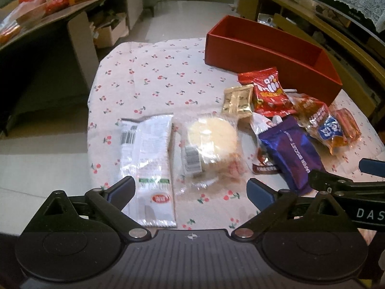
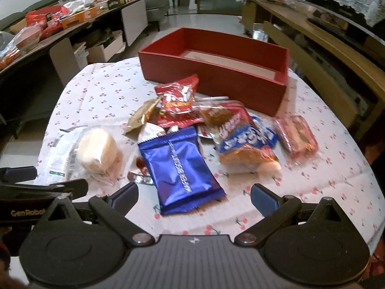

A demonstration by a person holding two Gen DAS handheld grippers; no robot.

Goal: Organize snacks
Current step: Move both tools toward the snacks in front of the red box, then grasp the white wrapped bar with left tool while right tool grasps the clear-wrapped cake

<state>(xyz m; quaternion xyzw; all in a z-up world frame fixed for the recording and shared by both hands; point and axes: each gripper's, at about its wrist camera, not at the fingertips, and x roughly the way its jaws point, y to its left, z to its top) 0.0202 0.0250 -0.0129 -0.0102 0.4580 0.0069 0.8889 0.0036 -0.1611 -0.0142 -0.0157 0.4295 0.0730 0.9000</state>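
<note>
Several snack packs lie on a cherry-print tablecloth [image 1: 156, 77] in front of an open red box [image 1: 272, 55], which also shows in the right wrist view [image 2: 216, 82]. My left gripper [image 1: 191, 190] is open and empty above a white wrapper [image 1: 151, 163] and a clear-wrapped round cake [image 1: 211, 139]. My right gripper [image 2: 195, 196] is open and empty over a blue foil pack [image 2: 180, 166]. A red chip bag [image 2: 178, 106], a gold sachet [image 1: 238, 101], an orange-blue bread pack [image 2: 245, 144] and a red-wrapped cake [image 2: 298, 134] lie nearby.
The red box holds nothing that I can see. A dark table [image 1: 48, 24] piled with packs stands at the far left. Wooden furniture [image 2: 324, 55] runs along the right. The tablecloth left of the snacks is bare. The right gripper's body [image 1: 356, 187] shows at the left view's right edge.
</note>
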